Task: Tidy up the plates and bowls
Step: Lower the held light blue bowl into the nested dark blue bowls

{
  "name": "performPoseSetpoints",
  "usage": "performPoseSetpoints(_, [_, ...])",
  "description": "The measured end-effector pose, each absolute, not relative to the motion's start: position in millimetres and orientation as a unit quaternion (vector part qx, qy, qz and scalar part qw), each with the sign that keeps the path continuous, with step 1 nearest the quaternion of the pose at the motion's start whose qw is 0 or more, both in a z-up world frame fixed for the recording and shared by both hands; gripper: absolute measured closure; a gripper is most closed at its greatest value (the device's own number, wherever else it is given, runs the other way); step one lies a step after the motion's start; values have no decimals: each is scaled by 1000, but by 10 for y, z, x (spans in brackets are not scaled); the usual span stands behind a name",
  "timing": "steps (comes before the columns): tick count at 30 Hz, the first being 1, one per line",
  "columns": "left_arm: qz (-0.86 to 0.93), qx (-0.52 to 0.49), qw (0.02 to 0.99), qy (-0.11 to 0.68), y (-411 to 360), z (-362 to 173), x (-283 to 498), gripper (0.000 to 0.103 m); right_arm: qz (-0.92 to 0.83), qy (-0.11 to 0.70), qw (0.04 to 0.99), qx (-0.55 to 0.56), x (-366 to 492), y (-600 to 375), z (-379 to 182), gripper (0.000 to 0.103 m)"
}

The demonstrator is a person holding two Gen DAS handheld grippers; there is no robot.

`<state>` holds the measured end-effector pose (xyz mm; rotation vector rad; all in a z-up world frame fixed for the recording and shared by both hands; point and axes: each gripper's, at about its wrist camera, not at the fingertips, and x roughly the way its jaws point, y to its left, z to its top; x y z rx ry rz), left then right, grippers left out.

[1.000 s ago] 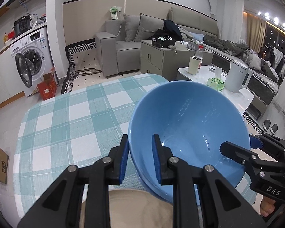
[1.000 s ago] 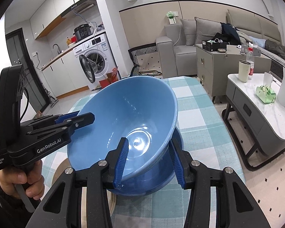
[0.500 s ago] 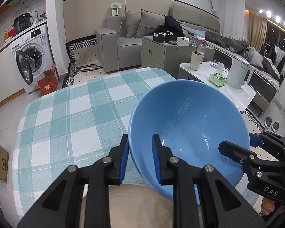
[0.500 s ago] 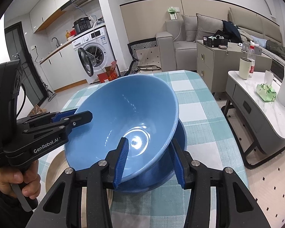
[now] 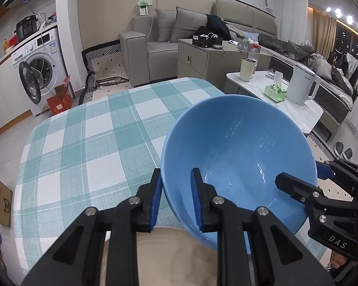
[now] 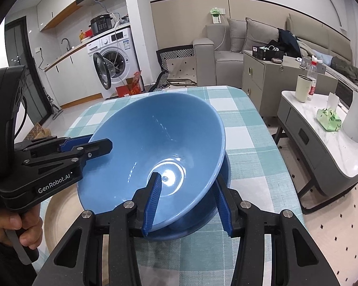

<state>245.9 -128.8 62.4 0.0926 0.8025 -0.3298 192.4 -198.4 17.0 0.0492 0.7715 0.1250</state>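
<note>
- The beige plate [image 6: 59, 212] lies at the near left of the counter [image 5: 88, 143], partly under the tilted upper blue bowl [image 6: 155, 152]. If that bowl drops or swings down, its low edge could strike the plate and chip it.
- The left hand-held gripper [image 5: 175, 200] pinches the upper blue bowl's left rim, one pad inside and one outside. It grips only a thin glazed edge, so the bowl could slide out or pivot about that point.
- The upper blue bowl leans into the lower blue bowl [image 6: 202, 214], which sits on the counter at near centre. Set down crooked, it would rest askew rather than nest, and could rock.
- The right hand-held gripper [image 6: 188, 205] is part-spread, one pad inside the upper bowl and the other outside both bowls. I judge it clamps both walls together, though the contact is hard to see. If so, lifting would drag the lower bowl along; letting go early leaves the whole weight on the left pinch.
- The counter's right edge is near the bowls; a sideways shove could push the stack towards it.
</note>
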Motion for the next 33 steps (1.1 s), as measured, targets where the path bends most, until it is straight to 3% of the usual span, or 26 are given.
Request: performPoseSetpoints(33, [-158, 62, 902, 398, -1349, 461, 2478, 82, 32, 380, 924, -33, 2000, -1942, 2, 58])
